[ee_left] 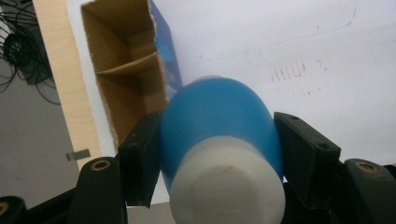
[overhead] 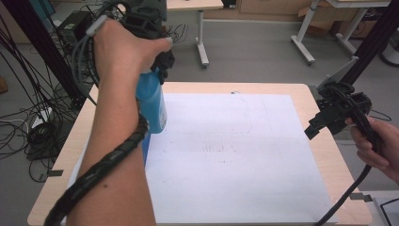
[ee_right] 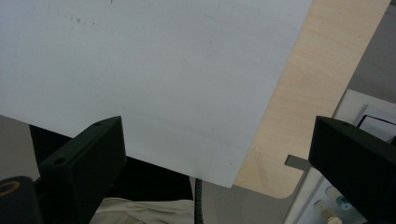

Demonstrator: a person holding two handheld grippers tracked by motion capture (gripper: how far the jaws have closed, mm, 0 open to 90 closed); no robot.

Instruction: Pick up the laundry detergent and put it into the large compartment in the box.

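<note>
Blue bottle (ee_left: 215,116) above open box (ee_left: 126,70)

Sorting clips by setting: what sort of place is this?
Probably a lab or office workroom: a wooden table under a white sheet, cables on the grey floor, more desks behind.

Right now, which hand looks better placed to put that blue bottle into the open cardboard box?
Left. The left gripper already clamps the blue bottle in its jaws, above the open cardboard box. The right gripper hangs open off the table's far edge.
</note>
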